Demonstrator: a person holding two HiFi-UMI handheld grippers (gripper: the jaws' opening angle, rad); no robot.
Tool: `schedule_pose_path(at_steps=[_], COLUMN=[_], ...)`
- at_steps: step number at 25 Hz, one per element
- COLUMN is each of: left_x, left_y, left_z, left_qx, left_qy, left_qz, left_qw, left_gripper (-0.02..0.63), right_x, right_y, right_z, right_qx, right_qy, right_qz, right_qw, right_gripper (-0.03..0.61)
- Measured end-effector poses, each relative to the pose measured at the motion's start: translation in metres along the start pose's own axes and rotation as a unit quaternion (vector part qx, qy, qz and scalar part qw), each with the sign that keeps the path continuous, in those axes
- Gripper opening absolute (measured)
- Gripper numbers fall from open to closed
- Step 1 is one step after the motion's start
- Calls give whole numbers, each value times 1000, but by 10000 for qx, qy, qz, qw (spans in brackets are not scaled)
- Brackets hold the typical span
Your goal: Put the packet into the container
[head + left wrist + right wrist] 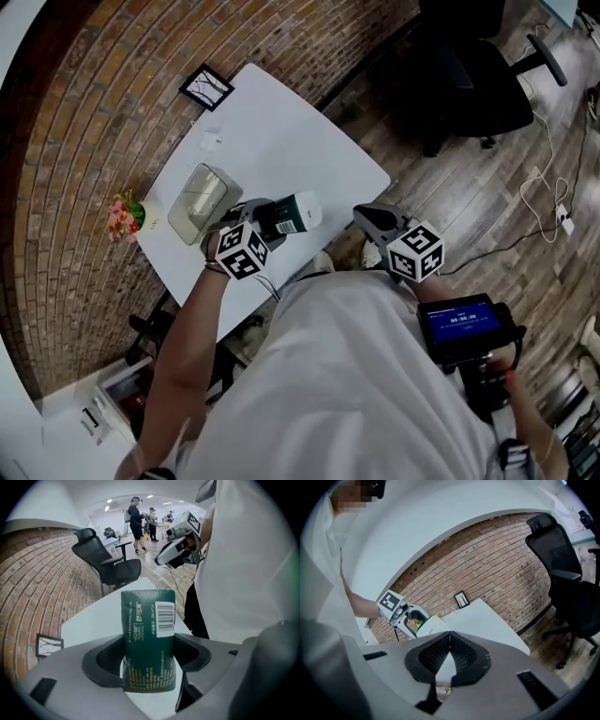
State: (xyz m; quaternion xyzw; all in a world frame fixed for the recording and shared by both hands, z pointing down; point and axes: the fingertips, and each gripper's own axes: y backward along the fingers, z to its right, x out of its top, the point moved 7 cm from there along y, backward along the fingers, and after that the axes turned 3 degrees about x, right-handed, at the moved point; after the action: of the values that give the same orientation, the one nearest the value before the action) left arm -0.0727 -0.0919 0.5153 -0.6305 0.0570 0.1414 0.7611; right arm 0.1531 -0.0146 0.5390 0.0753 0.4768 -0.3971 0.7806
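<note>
A dark green packet [289,217] with a white end and a barcode label is clamped between the jaws of my left gripper [279,221]. The gripper holds it above the near edge of the white table [281,141]. In the left gripper view the packet [149,630] stands upright between the pads, filling the gap of the left gripper [149,654]. The clear rectangular container [199,202] sits on the table just left of the packet. My right gripper [368,217] hovers off the table's near corner with its jaws together and nothing in them; its tips meet in the right gripper view [450,635].
A framed picture [206,87] lies at the table's far corner, with a small white item [211,141] nearby. A pot of flowers [122,217] stands by the brick wall. A black office chair [478,75] is on the wooden floor to the right. People stand far off in the room [136,513].
</note>
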Motion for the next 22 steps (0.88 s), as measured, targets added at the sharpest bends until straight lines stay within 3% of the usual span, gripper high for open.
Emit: schedule_pose_path(at_steps=[11,16,22], left_x=[-41,-64,-90], left_y=[21,41,64], left_z=[25,36,46], left_qx=[281,613,898], left_qy=[1319,2005,2548], left_qz=[-154,-221,-199], left_qw=[9907,9775,9626], left_gripper=[334,334,334], right_x=[14,15,13], right_y=[-50,-76,-103], right_z=[-1,-13,-33], right_qx=[884,1357,1653], right_qy=[184,305,397], right_qz=[-509,-758,-941], right_qw=[9946,9874,9809], right_gripper=[9,9,9])
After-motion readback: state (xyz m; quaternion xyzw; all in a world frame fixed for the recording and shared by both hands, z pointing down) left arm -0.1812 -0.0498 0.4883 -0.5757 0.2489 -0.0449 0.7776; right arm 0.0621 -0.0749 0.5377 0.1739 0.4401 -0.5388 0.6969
